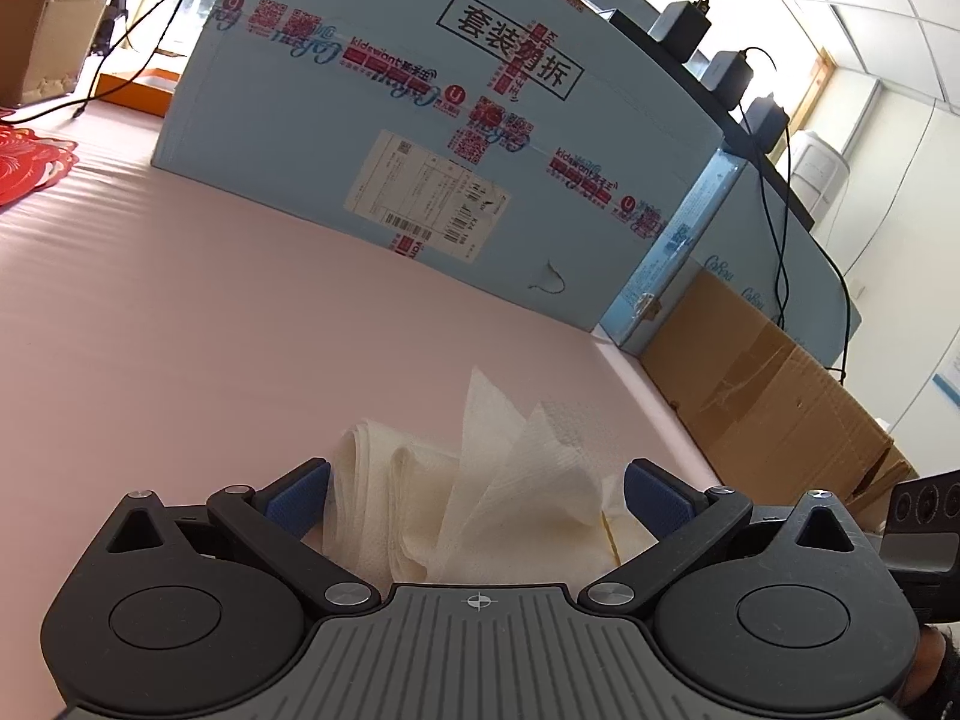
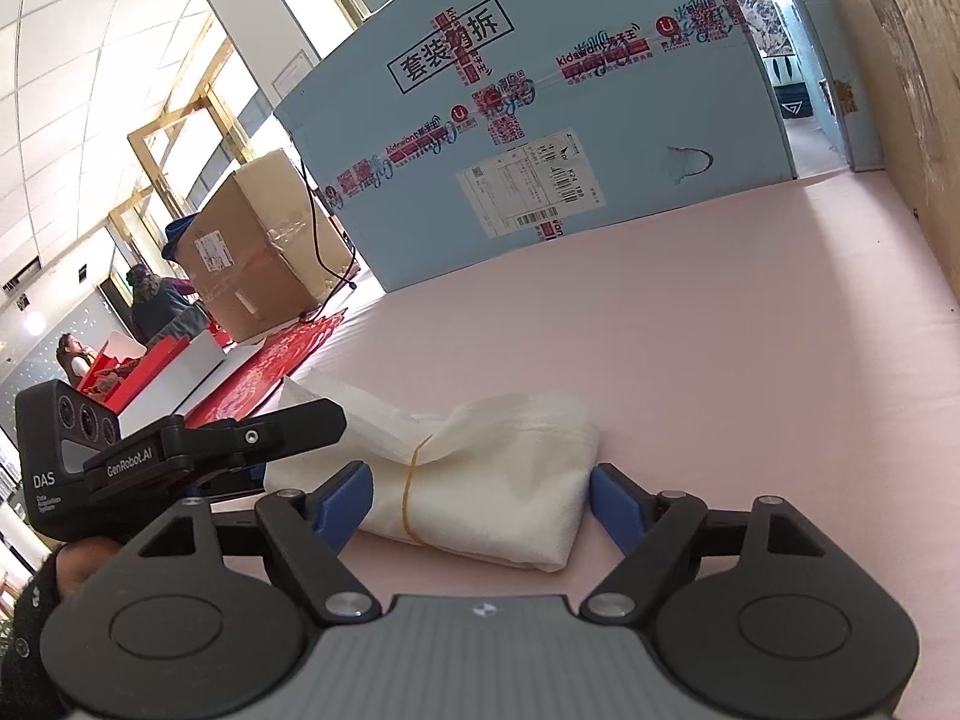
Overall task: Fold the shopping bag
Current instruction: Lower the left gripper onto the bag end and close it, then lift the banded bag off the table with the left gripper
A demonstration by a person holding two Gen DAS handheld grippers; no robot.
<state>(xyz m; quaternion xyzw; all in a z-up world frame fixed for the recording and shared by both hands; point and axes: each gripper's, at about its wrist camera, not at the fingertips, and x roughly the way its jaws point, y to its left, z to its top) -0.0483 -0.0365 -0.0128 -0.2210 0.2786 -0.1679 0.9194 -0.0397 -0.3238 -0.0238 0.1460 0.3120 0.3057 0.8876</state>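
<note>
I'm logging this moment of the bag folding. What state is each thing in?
shopping bag: white, bunched and folded, lying on the pink table.
yellow rubber band: wrapped around the bag.
left tongs: open, pads either side of the bag's loose end.
right tongs: open, pads flanking the bag, not pressing.
blue carton: upright, taped shut.
brown box: closed, taped.
</note>
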